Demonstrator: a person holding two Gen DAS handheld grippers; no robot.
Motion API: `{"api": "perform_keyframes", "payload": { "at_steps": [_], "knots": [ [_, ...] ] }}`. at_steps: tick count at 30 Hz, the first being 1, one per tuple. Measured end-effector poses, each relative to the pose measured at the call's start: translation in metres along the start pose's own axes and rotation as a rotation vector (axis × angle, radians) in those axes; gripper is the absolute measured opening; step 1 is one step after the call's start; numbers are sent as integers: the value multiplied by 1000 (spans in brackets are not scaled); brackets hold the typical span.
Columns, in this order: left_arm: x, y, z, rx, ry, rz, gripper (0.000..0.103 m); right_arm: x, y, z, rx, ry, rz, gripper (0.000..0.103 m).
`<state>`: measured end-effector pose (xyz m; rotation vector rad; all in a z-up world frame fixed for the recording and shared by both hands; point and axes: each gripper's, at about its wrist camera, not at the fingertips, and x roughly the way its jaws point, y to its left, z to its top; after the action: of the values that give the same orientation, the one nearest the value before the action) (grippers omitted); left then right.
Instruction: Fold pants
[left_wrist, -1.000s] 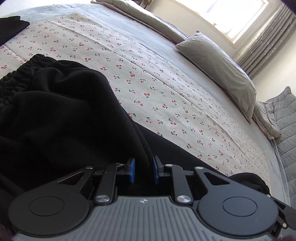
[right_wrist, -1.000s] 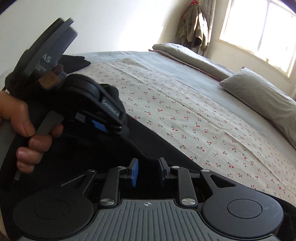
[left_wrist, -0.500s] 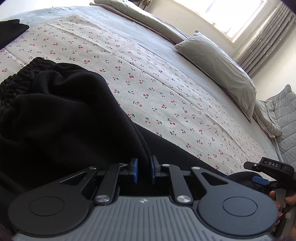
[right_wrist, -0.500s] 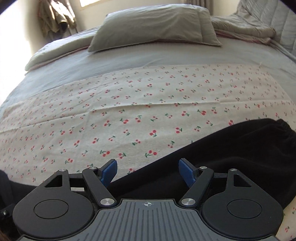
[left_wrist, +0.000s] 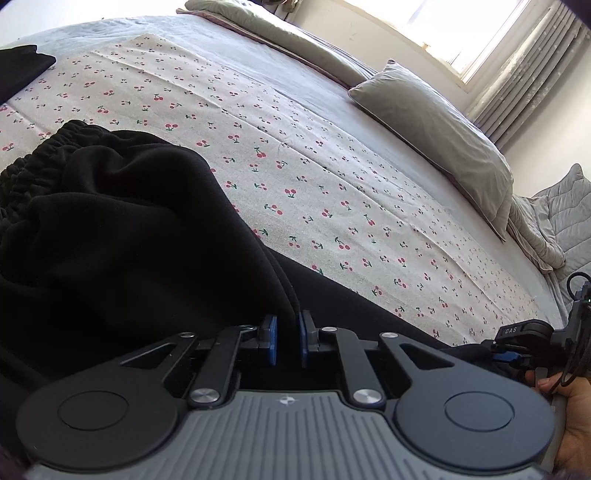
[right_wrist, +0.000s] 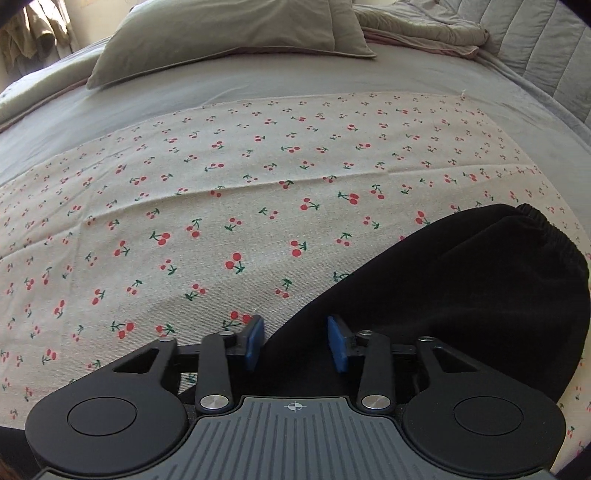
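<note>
Black pants (left_wrist: 122, 236) lie bunched on the cherry-print cloth (left_wrist: 295, 177), elastic waistband at the left. My left gripper (left_wrist: 287, 341) is shut on a fold of the pants. In the right wrist view the pants' leg end (right_wrist: 461, 284) with its cuff lies at the lower right. My right gripper (right_wrist: 295, 345) is open, its jaws astride the edge of that leg. The right gripper and hand also show in the left wrist view (left_wrist: 517, 354) at the far right.
A grey pillow (left_wrist: 436, 122) and folded grey bedding (left_wrist: 535, 229) lie along the far side of the bed. Another dark garment (left_wrist: 18, 70) lies at the far left. A quilted headboard (right_wrist: 535, 44) stands at the right.
My right gripper let go, swung away from the left gripper to the pants' leg end, then narrowed over the fabric edge. The left gripper closed tighter on its fold and lifted slightly.
</note>
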<state>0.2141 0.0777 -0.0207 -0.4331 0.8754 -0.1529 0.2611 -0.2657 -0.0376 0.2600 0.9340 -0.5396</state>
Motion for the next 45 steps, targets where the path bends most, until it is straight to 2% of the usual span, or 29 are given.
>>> {"api": "perform_keyframes", "payload": {
  "at_steps": [2,9,17,22,28,33,35,38,40,41,42,43,44,45],
  "knots": [
    [-6,-2,1,2,-16,-7,10,-10,-18,-2,46,-28,55,1],
    [-54,-13,-10,74,-115,-59,10,-97,-77,-32,96,-238,196,1],
    [-108,1,-49,177,-145,-80,10,-172,-120,-106,27,-360,293,1],
    [-122,20,-79,238,-109,-78,10,-184,-128,-154,-59,-351,302,1],
    [-120,36,-112,284,-16,-69,9,-170,-134,-192,-127,-255,281,1],
    [-110,52,-126,249,93,-72,10,-155,-138,-217,-176,-190,245,1],
    [-111,58,-128,225,109,-87,10,-151,-138,-226,-201,-171,232,2],
    [-116,61,-129,239,116,-101,15,-152,-134,-231,-238,-169,220,10],
    [-122,62,-130,277,104,-110,18,-156,-130,-230,-270,-157,218,12],
    [-126,63,-131,294,84,-111,32,-159,-129,-229,-278,-153,226,18],
    [-132,65,-131,301,56,-112,48,-163,-129,-228,-282,-151,243,31],
    [-137,66,-130,304,31,-112,55,-168,-129,-227,-284,-156,259,40],
    [-143,69,-126,304,-7,-106,67,-175,-128,-226,-286,-175,285,60],
    [-148,72,-123,299,-38,-100,75,-182,-126,-226,-292,-201,305,73]
  ]
}}
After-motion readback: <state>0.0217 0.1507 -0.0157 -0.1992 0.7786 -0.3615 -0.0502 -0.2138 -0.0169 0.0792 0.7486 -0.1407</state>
